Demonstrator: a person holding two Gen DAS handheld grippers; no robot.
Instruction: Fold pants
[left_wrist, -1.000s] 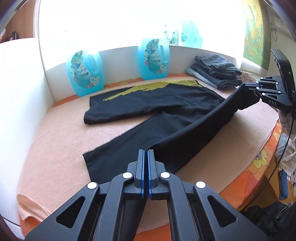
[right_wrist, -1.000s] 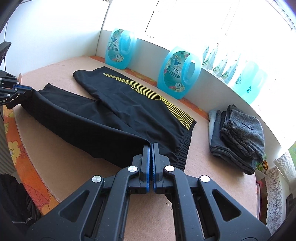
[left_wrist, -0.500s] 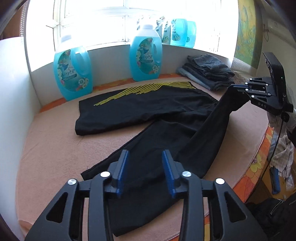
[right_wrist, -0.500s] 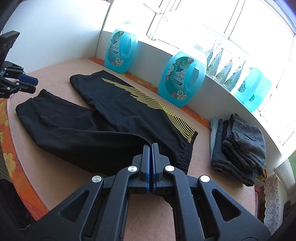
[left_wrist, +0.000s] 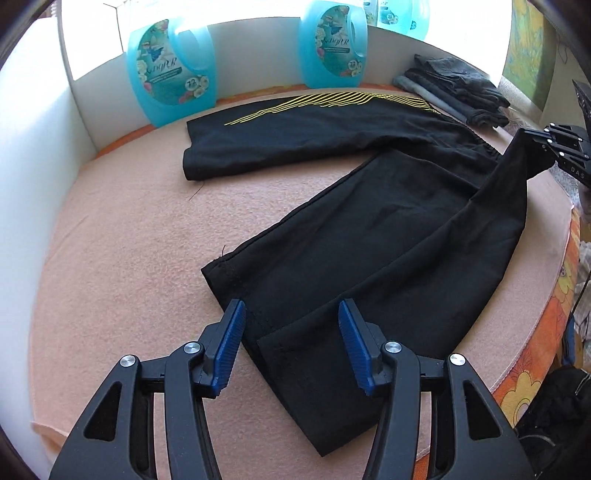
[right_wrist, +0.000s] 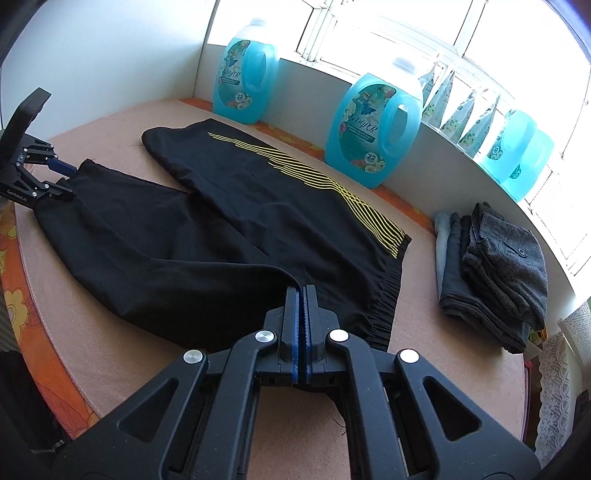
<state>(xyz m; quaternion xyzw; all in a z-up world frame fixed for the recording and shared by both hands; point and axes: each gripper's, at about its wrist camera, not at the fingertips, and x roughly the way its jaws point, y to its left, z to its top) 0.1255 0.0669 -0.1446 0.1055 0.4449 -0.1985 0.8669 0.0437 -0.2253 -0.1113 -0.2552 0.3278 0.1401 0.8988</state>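
Note:
Black pants (left_wrist: 362, 236) with yellow stripes (left_wrist: 332, 99) lie spread in a V on the peach blanket (left_wrist: 122, 240); they also show in the right wrist view (right_wrist: 221, 221). My left gripper (left_wrist: 290, 314) is open, its blue pads (left_wrist: 229, 343) on either side of the near leg's hem, low over it. My right gripper (right_wrist: 303, 291) is shut on the waistband corner of the pants and holds it lifted; it shows in the left wrist view (left_wrist: 543, 144) at the right.
Blue detergent bottles (left_wrist: 171, 70) (right_wrist: 373, 125) stand along the white wall under the window. A stack of folded grey clothes (right_wrist: 491, 266) lies at the right end of the table. The orange flowered table edge (left_wrist: 554, 302) runs along the near side.
My left gripper opened, let go of the leg hem, and now sits lower with the hem between its pads. The leg has dropped flat. My right gripper stays shut on the waistband.

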